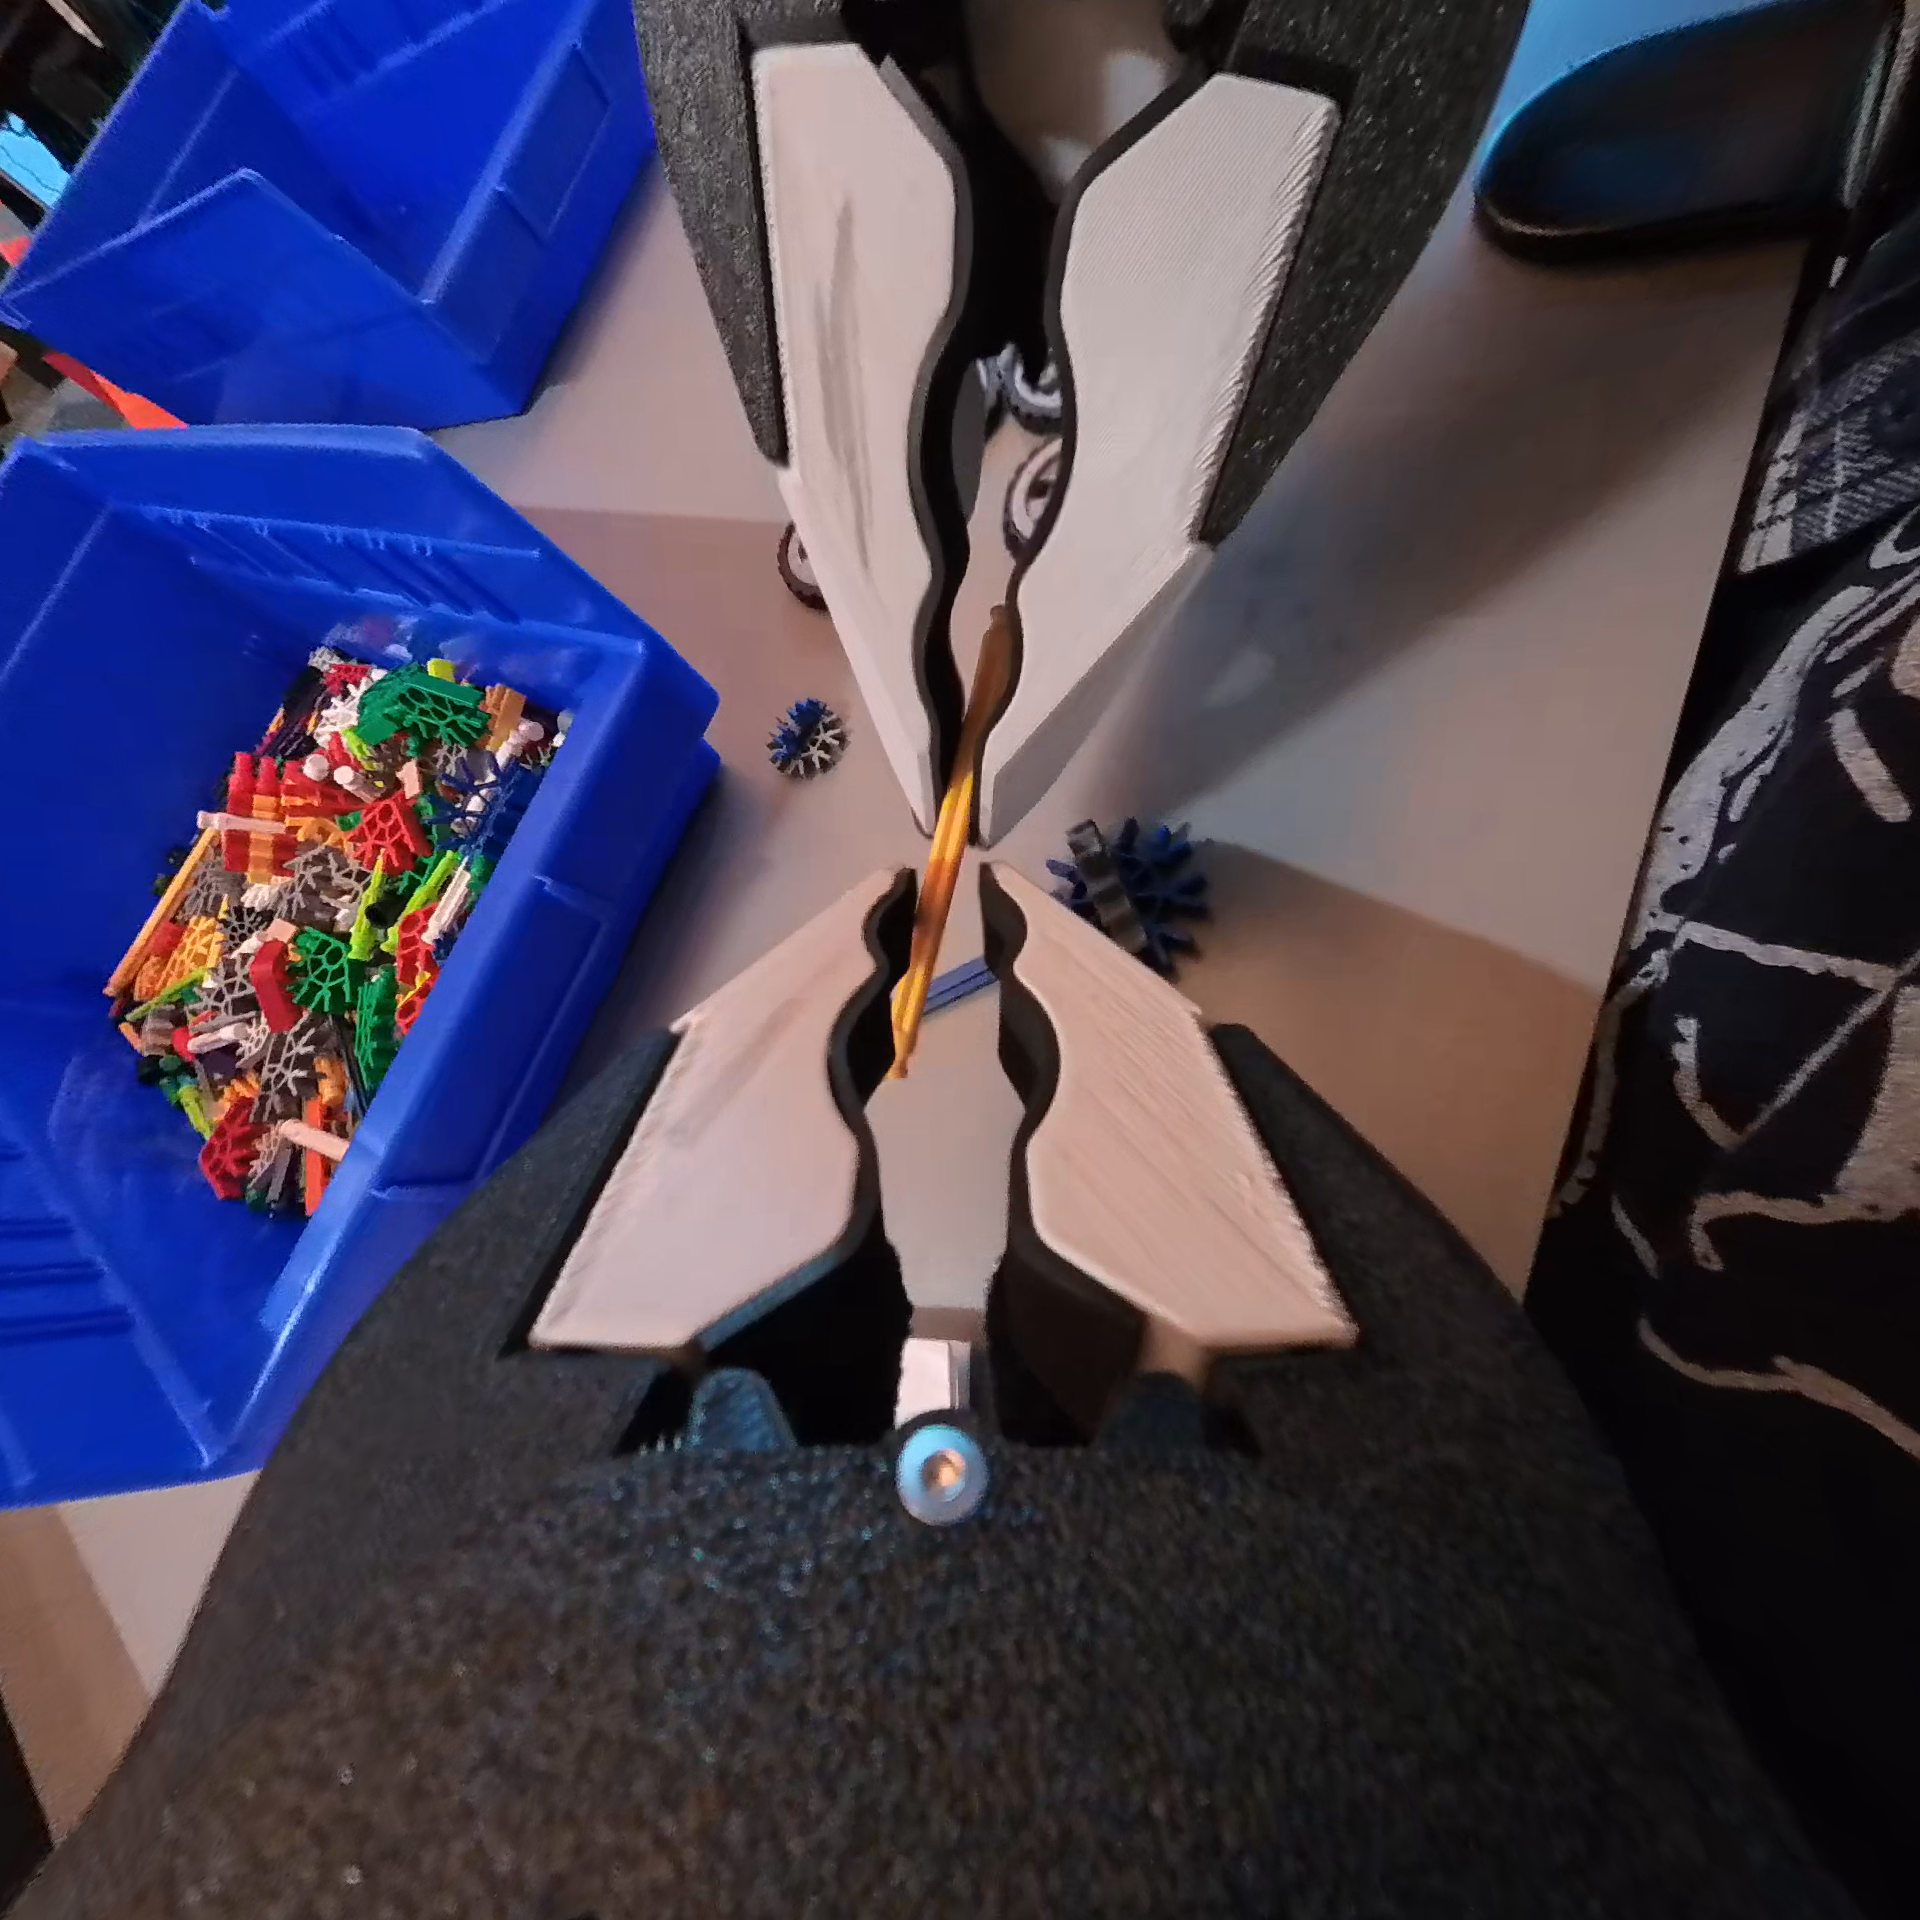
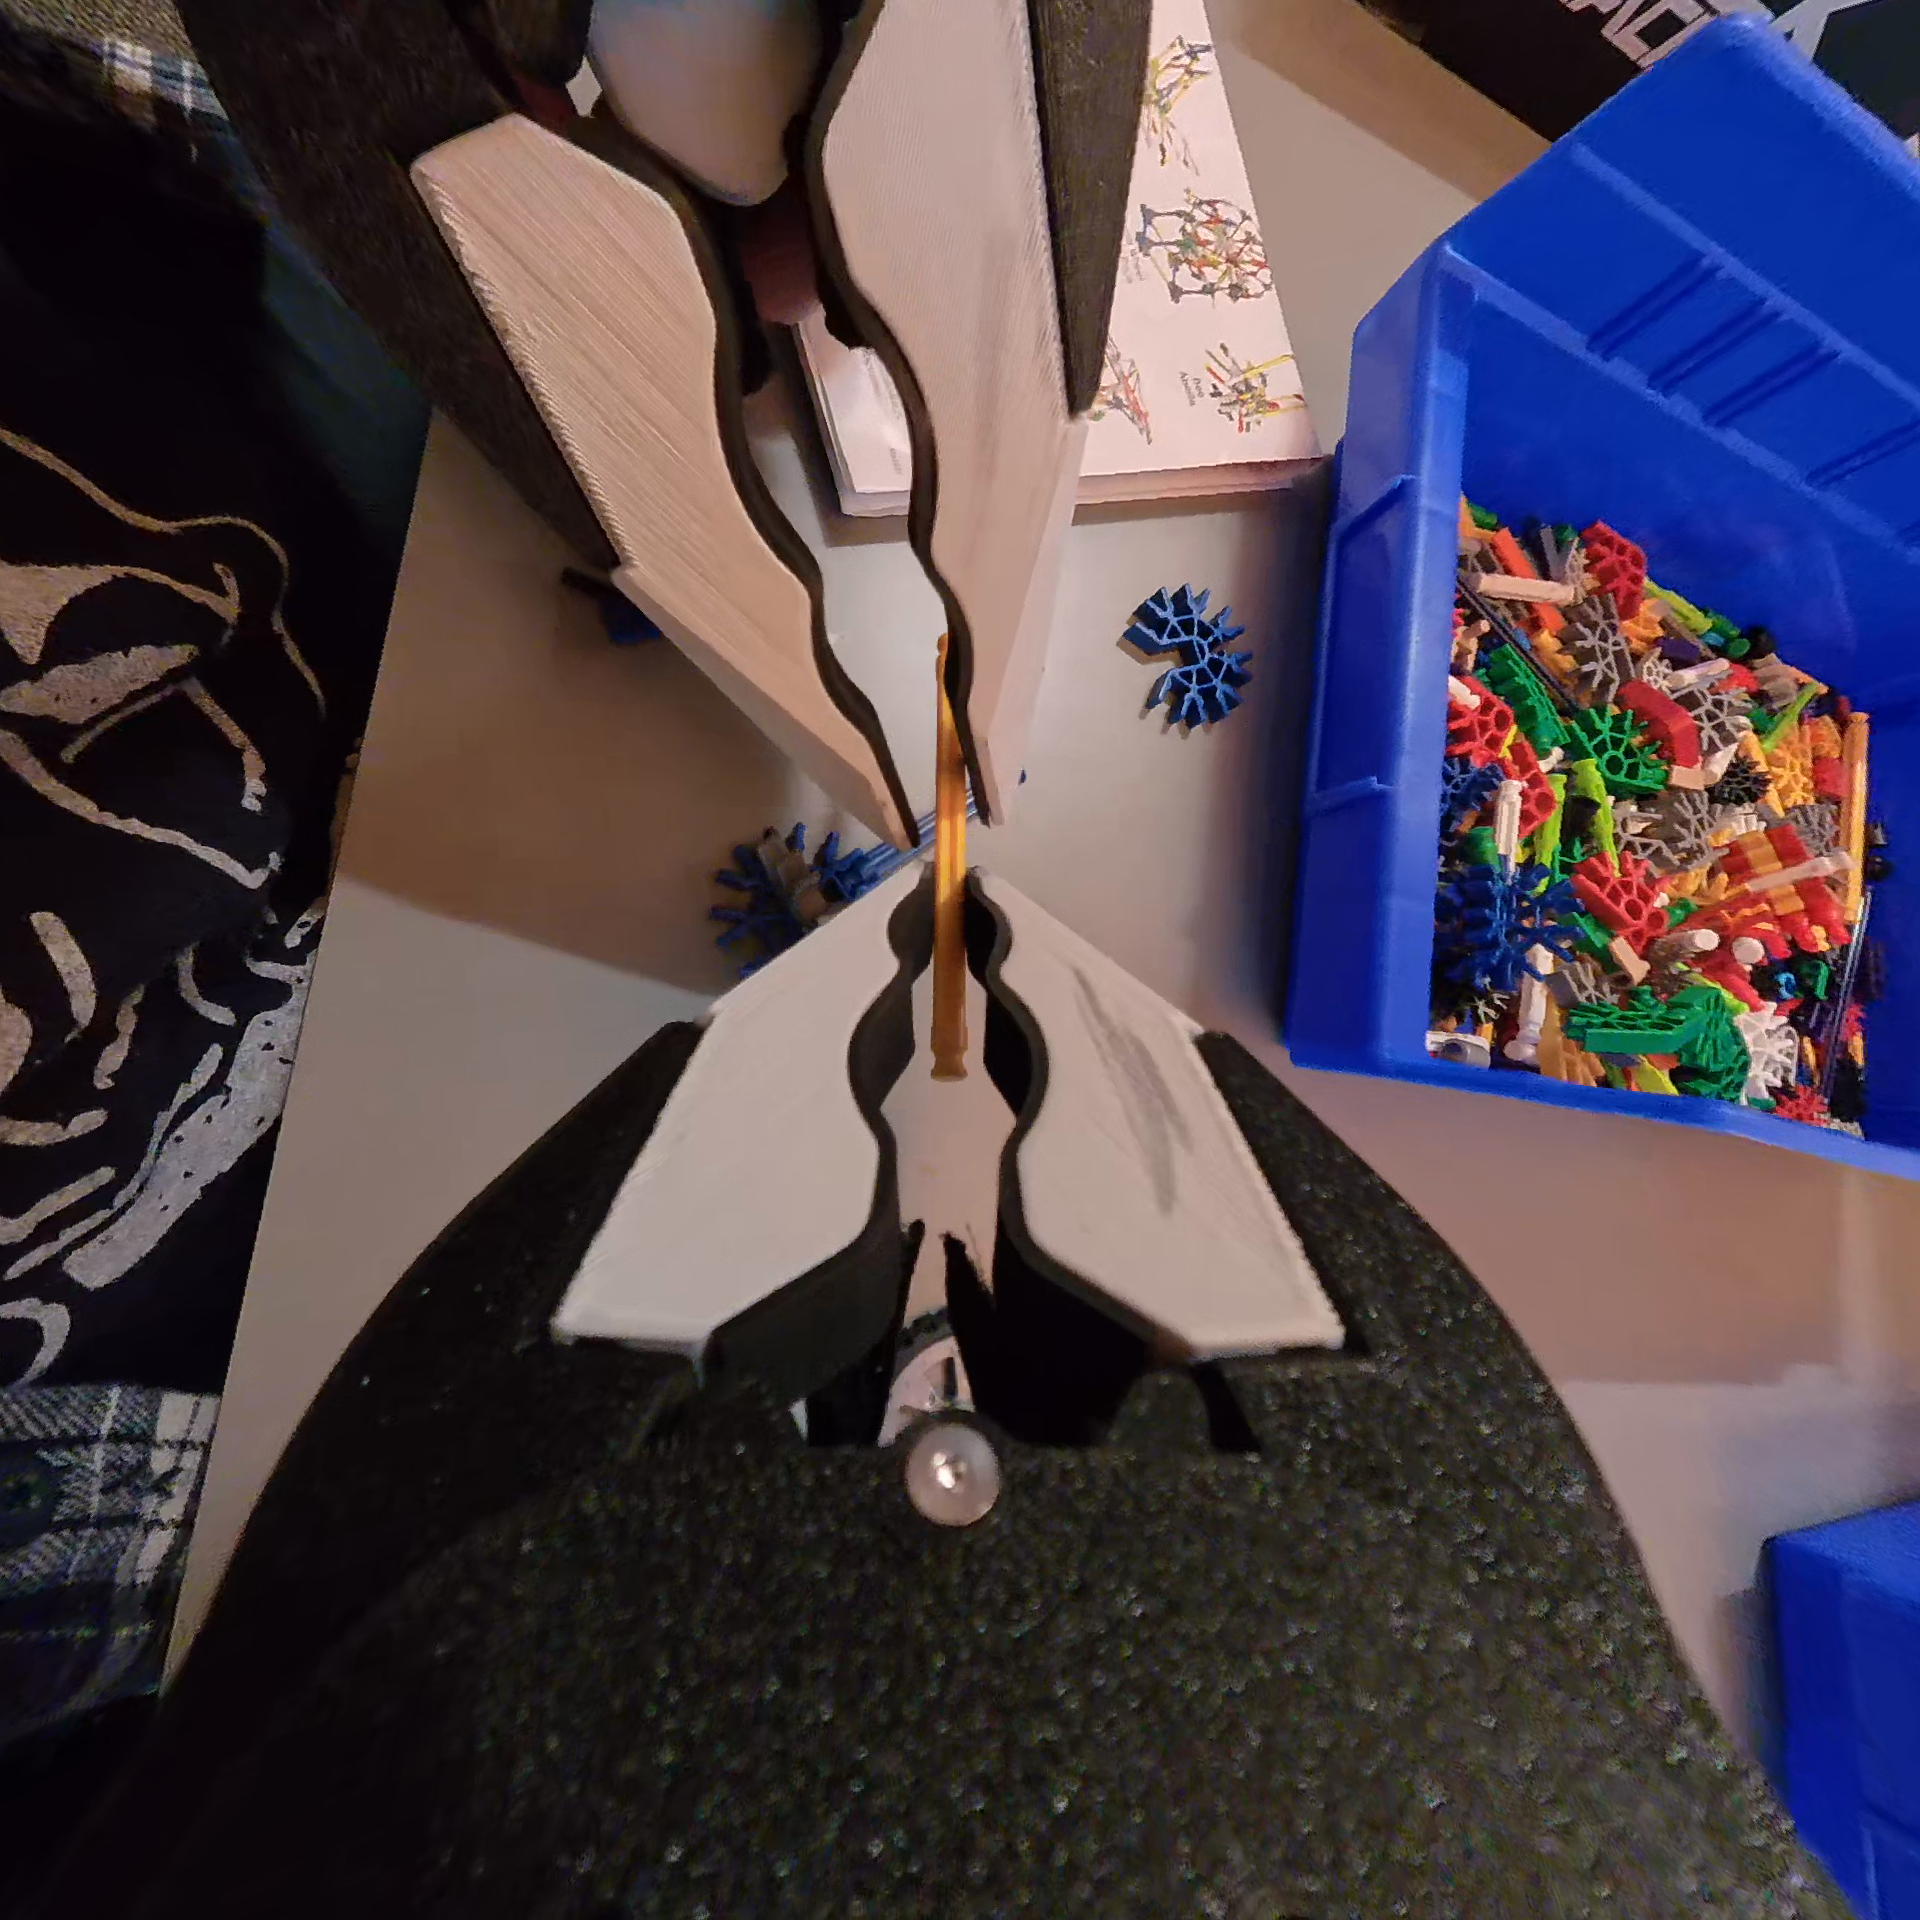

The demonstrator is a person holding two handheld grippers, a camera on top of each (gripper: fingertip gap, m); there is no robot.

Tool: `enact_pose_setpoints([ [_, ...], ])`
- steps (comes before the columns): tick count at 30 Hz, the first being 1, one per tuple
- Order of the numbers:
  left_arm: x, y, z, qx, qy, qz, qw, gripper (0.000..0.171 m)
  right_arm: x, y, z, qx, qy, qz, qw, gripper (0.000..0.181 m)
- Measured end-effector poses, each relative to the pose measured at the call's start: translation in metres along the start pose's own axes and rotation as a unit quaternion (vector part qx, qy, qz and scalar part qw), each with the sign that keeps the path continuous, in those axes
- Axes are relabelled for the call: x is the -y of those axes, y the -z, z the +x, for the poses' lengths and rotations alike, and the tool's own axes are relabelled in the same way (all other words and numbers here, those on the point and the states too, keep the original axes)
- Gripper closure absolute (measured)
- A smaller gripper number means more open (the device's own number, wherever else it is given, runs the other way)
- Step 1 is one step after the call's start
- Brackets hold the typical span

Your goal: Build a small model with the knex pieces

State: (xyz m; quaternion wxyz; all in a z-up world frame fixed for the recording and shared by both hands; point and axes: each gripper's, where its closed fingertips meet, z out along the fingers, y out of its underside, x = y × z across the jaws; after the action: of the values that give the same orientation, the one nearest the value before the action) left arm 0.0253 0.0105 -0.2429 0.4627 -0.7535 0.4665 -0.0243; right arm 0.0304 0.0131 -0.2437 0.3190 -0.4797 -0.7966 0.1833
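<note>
The right gripper is clamped at its very tips on a thin yellow-orange plastic rod. The left gripper meets it tip to tip, its jaws slightly apart around the same rod, which runs back between both pairs of fingers. A blue plastic bin of mixed colourful construction pieces sits to the left gripper's left, and flat blue snowflake-shaped connectors lie on the pale table just beyond its tips. With only one narrow pinch on so slim a rod, it could pivot or slip free onto the table, should either gripper nudge it sideways.
</note>
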Motion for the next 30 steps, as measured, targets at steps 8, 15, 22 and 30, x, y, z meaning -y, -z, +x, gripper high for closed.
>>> enact_pose_setpoints([
  [8,0.004,0.003,-0.001,0.000,0.024,0.013,1.000,0.156,-0.003,0.006,0.003,-0.007,-0.013,0.007,1.000,0.178],
  [15,0.007,0.006,0.001,-0.002,0.046,0.023,0.999,0.147,-0.009,0.011,0.007,-0.013,-0.022,0.003,1.000,0.177],
  [22,0.008,0.005,0.002,0.000,0.050,0.025,0.998,0.146,-0.012,0.012,0.007,-0.015,-0.024,0.000,1.000,0.177],
  [30,0.007,0.004,0.004,-0.001,0.052,0.025,0.998,0.146,-0.016,0.012,0.009,-0.020,-0.027,-0.005,0.999,0.177],
])
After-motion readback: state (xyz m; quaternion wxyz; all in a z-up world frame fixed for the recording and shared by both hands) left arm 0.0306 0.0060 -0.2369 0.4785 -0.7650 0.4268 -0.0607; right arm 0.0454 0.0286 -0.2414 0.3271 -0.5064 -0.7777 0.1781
